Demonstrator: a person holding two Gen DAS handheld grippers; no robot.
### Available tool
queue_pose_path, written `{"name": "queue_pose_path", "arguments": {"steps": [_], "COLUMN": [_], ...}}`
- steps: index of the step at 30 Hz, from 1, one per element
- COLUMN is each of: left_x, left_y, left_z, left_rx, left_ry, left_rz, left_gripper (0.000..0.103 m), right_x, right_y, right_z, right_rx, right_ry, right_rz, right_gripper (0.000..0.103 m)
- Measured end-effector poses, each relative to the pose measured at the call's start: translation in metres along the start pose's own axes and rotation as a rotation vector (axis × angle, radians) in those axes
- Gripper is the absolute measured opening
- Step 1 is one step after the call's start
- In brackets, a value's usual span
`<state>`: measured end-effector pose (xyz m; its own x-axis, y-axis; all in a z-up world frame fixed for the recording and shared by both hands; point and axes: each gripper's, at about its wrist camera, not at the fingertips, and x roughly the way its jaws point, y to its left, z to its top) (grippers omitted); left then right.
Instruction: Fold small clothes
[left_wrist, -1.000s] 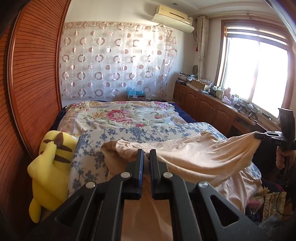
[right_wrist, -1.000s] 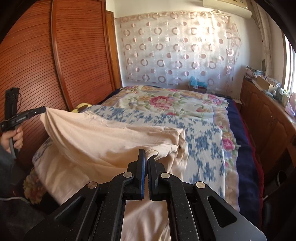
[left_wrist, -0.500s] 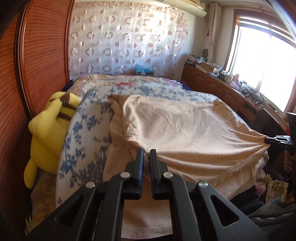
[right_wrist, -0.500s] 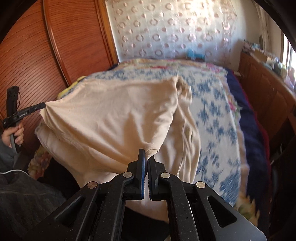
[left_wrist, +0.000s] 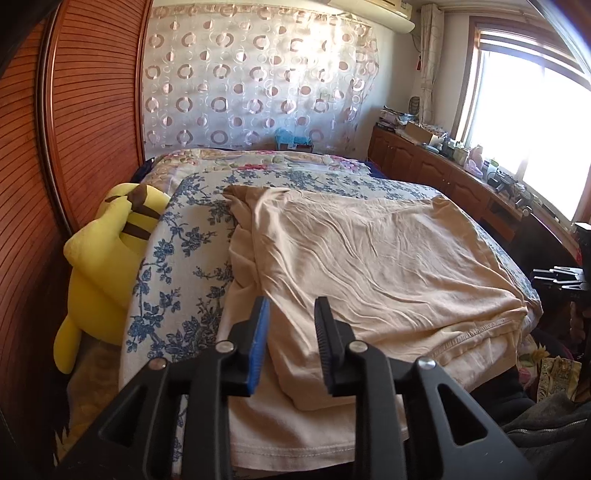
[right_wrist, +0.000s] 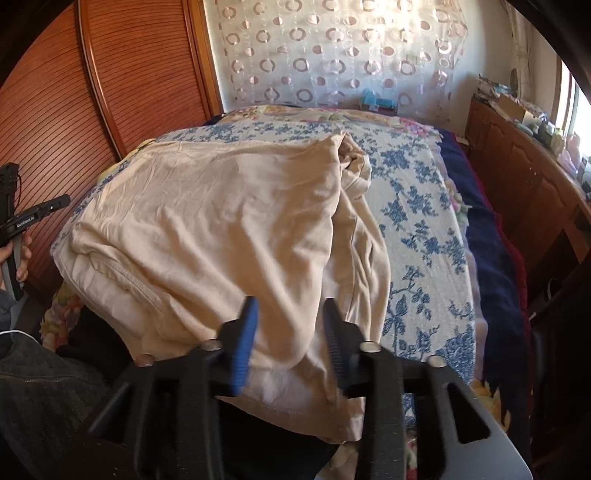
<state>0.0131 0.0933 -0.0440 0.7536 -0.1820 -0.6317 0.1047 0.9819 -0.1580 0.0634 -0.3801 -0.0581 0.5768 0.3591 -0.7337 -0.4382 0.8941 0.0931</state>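
A beige garment (left_wrist: 369, 258) lies folded over on the blue-flowered bed cover (left_wrist: 184, 236), its hem hanging over the near bed edge; it also shows in the right wrist view (right_wrist: 221, 221). My left gripper (left_wrist: 291, 314) is open and empty just above the garment's near left corner. My right gripper (right_wrist: 290, 314) is open and empty above the near right corner. Each gripper shows at the other view's edge: the right gripper (left_wrist: 561, 277) and the left gripper (right_wrist: 37, 214).
A yellow plush toy (left_wrist: 110, 251) lies at the bed's left edge by the wooden wardrobe (left_wrist: 74, 129). A wooden cabinet (left_wrist: 461, 177) with clutter runs along the right under the window. The flowered quilt (right_wrist: 332, 114) covers the far bed.
Both grippers have opened and let go of the garment's hem. The garment, held stretched before, now lies folded on the bed.
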Motion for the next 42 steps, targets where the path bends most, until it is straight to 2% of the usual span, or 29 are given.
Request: {"name": "queue_pose_path", "arguments": {"steps": [5,8,10,14,19,29,36,42], "left_x": [0.012,0.024,0.033,0.049,0.078,0.139,0.176,0.202], "left_y": [0.000,0.000,0.002,0.005,0.016,0.026,0.037,0.044], "left_z": [0.010,0.024,0.034,0.054,0.077,0.103,0.118,0.116], "left_rx": [0.017,0.044,0.044,0.052,0.032,0.026,0.024,0.026], "left_ry": [0.044,0.048,0.057,0.058,0.080,0.136,0.178,0.224], "left_rz": [0.011,0.026,0.039,0.073,0.088,0.101,0.104,0.096], "left_gripper": [0.025,0.025,0.025,0.025,0.025,0.025,0.025,0.025], "right_x": [0.001,0.007,0.015,0.044,0.087,0.154,0.179,0.197], "right_y": [-0.012,-0.021,-0.026,-0.035,-0.041,-0.057,-0.076,-0.084], "right_z": [0.017,0.040,0.057,0.094,0.122,0.148,0.164,0.161], "right_rx": [-0.009,-0.015,-0.023,-0.034,-0.038,-0.043,-0.023,0.004], "right_ry": [-0.032,-0.065,-0.079,-0.079,-0.040,0.034,0.050,0.091], "right_rz": [-0.047,-0.068,-0.078,-0.055,-0.039,-0.041,-0.043,-0.033], "right_gripper": [0.048,0.057,0.059,0.061,0.066,0.071,0.073,0.074]}}
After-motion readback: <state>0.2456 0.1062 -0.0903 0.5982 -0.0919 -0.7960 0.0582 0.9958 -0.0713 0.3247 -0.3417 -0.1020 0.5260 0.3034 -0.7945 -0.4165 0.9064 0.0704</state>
